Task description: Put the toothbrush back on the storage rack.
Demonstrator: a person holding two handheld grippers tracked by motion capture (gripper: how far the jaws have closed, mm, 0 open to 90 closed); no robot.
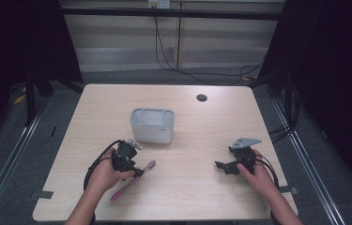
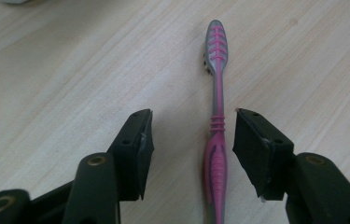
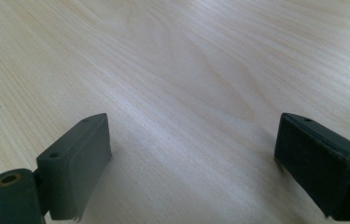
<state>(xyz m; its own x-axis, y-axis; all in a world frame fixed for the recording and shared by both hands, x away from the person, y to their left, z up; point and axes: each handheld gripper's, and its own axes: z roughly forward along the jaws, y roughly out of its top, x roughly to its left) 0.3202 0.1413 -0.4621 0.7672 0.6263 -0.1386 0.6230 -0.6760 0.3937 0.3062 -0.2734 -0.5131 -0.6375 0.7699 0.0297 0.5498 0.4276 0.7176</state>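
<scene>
The pale wooden bench [image 1: 187, 187] carries a grey rectangular container [image 1: 152, 125] just beyond the left tongs [image 2: 191, 140], well apart from the right tongs [image 3: 193, 158]. The left tongs stand partly open over a pink and grey toothbrush [image 2: 218, 116], whose handle lies flat between the two pads, nearer the right-hand pad, touching neither, its head pointing away from them. The right tongs gape wide over bare wood, holding nothing.

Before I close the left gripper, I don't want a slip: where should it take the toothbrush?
Grip the pink handle, just below the ribbed neck, from above. The toothbrush lies flat on the table, already between the left gripper jaws, nearer one pad.
</scene>
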